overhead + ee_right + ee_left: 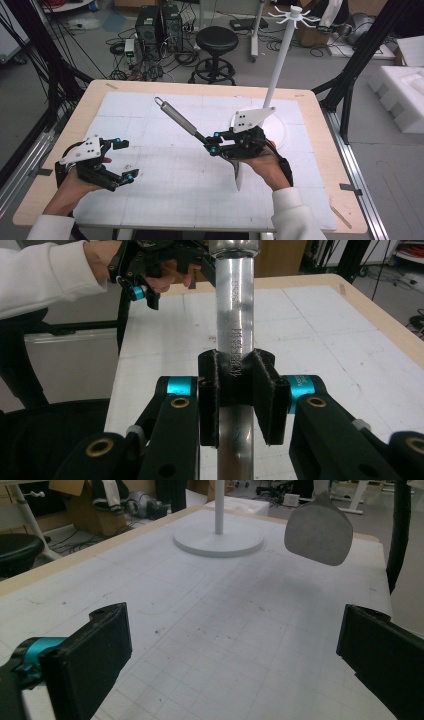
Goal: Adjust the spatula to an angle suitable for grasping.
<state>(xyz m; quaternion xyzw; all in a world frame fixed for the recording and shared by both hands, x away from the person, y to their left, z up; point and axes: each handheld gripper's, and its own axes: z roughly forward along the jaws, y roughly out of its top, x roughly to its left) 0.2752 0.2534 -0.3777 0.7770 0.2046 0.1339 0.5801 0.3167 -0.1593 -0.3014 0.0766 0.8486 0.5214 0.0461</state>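
A spatula with a steel handle [177, 116] and a pale blade [239, 179] hangs above the white mat. My right gripper [214, 142] is shut on that handle [234, 305], its pads [265, 395] pressing it from both sides. The handle's loop end points to the far left and the blade hangs down under the hand. In the left gripper view the blade [318, 530] floats in the air at the upper right. My left gripper [125, 159] is held low at the left of the table, open, with nothing between its jaws [230, 650].
A white stand with a round base [282, 134] and a tall pole [279, 65] topped by hooks rises at the back right of the mat [165, 190]. The base [218, 540] lies ahead of my left gripper. Beyond the table are a stool [216, 42], computers and cables.
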